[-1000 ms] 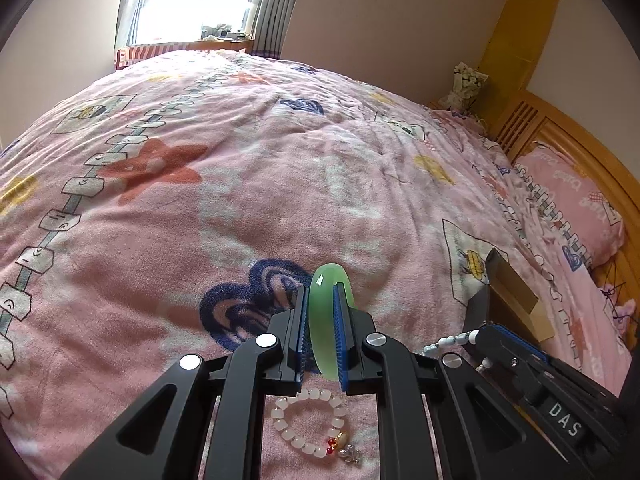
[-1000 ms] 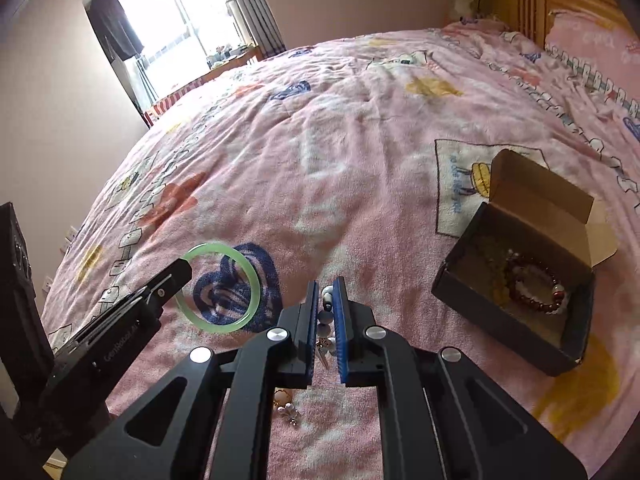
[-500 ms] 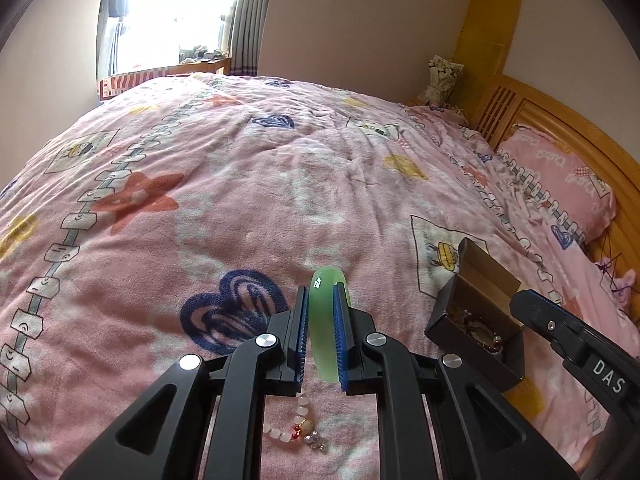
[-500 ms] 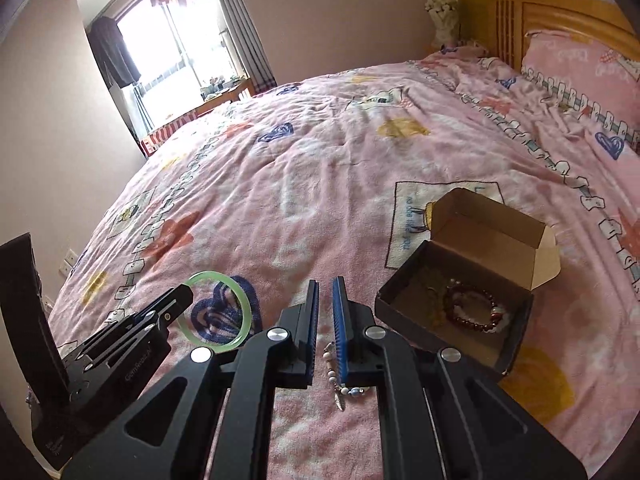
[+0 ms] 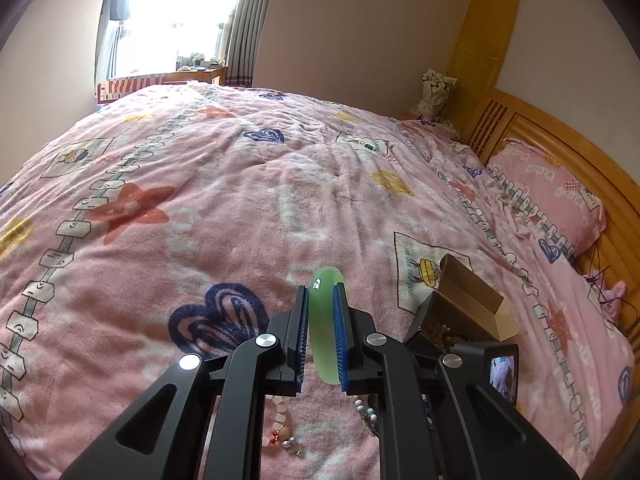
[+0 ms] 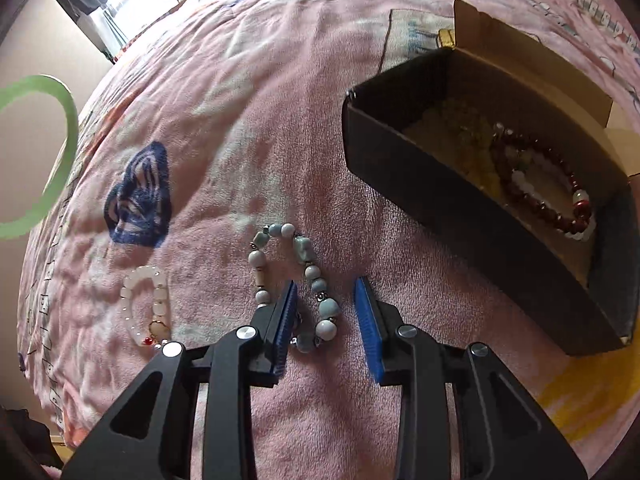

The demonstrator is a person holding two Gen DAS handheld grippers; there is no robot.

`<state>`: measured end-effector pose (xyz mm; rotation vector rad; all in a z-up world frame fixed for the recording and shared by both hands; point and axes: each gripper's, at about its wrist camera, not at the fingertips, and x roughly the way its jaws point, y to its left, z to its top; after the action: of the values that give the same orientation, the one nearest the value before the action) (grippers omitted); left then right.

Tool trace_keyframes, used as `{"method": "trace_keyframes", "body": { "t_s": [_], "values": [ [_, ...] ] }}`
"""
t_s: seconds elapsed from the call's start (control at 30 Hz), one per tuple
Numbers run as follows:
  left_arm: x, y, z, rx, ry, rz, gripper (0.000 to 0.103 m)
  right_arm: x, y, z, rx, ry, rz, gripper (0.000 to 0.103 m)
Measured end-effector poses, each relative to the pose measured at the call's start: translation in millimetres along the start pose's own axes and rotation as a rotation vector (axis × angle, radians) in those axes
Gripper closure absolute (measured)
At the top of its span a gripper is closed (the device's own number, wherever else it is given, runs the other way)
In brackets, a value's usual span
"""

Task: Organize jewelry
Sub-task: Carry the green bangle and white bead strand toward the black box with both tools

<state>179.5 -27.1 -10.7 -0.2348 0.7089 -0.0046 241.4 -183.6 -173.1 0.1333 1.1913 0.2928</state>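
Clamping a translucent green jade-like bangle [image 5: 326,324] edge-on between its blue pads, the left gripper [image 5: 323,332] holds the ring above the pink patterned plush blanket [image 5: 240,208]. In the right wrist view the same bangle [image 6: 60,148] appears as a full hoop high at the left edge, off the bedding. Below the left gripper a white bead bracelet with a red and gold charm [image 5: 280,428] lies on the blanket.

The right gripper [image 6: 325,320] is spread wide, its jaws low over the blanket on either side of the near end of a pale blue and white chunky bead bracelet [image 6: 298,280], which lies flat between and just ahead of them; whether the pads touch it cannot be told. The white bead bracelet [image 6: 146,304] lies just left of it. To the right sits an open black cardboard box with a brown inner flap [image 6: 420,184], holding a dark red bead bracelet [image 6: 556,196] on yellowish padding. A pink pillow [image 5: 552,188] rests against the wooden headboard [image 5: 600,160].
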Motion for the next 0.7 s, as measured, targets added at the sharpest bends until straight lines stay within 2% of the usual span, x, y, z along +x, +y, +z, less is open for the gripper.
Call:
{"method": "trace_keyframes", "body": {
  "t_s": [0.03, 0.1, 0.13, 0.27, 0.43, 0.7],
  "values": [
    [2, 1, 0, -0.002, 0.003, 0.000, 0.090, 0, 1, 0, -0.001, -0.004, -0.003, 0.079],
    [4, 2, -1, -0.008, 0.008, -0.003, 0.090, -2, 3, 0, -0.001, -0.012, 0.014, 0.091],
    [4, 2, -1, -0.010, 0.011, -0.006, 0.090, -3, 3, 0, 0.009, -0.017, 0.023, 0.093],
    [3, 0, -2, -0.006, 0.014, -0.012, 0.090, -14, 4, 1, 0.019, -0.039, 0.064, 0.093],
    [-2, -8, -2, 0.013, 0.008, -0.013, 0.090, -51, 8, 5, 0.005, -0.124, 0.075, 0.093],
    [-1, -22, -4, 0.045, 0.000, -0.010, 0.090, -123, -8, 14, 0.006, -0.278, 0.035, 0.093]
  ]
}}
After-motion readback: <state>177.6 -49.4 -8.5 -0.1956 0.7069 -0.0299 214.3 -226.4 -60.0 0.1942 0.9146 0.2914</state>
